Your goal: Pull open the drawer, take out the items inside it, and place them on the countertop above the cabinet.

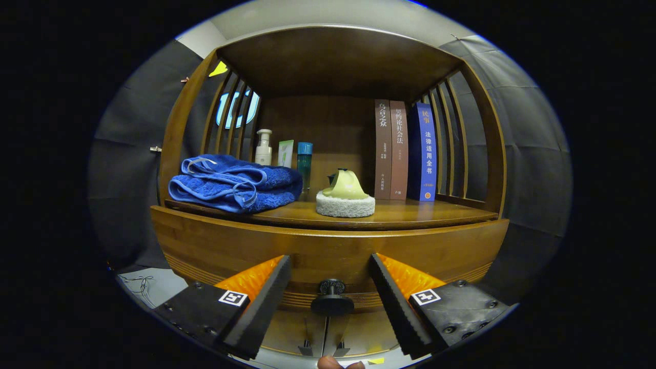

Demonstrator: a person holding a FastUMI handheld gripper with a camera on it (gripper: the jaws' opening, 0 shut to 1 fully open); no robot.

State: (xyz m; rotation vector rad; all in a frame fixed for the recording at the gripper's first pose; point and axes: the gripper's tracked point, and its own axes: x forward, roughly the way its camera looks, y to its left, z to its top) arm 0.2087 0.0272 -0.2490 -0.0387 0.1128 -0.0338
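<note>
A wooden cabinet stands right in front of me, with its drawer front [328, 251] shut below the countertop [410, 218]. The drawer's round dark knob [332, 297] sits between my two fingers, a little ahead of their tips, with a gap on each side. My gripper [330, 266] is open and neither finger touches the knob. What lies inside the drawer is hidden.
On the countertop lie a folded blue towel [236, 187] at the left and a yellow-green scrubber on a white pad [345, 197] in the middle. Bottles [264, 148] stand at the back left and three books [405, 151] at the back right. A shelf board roofs the countertop.
</note>
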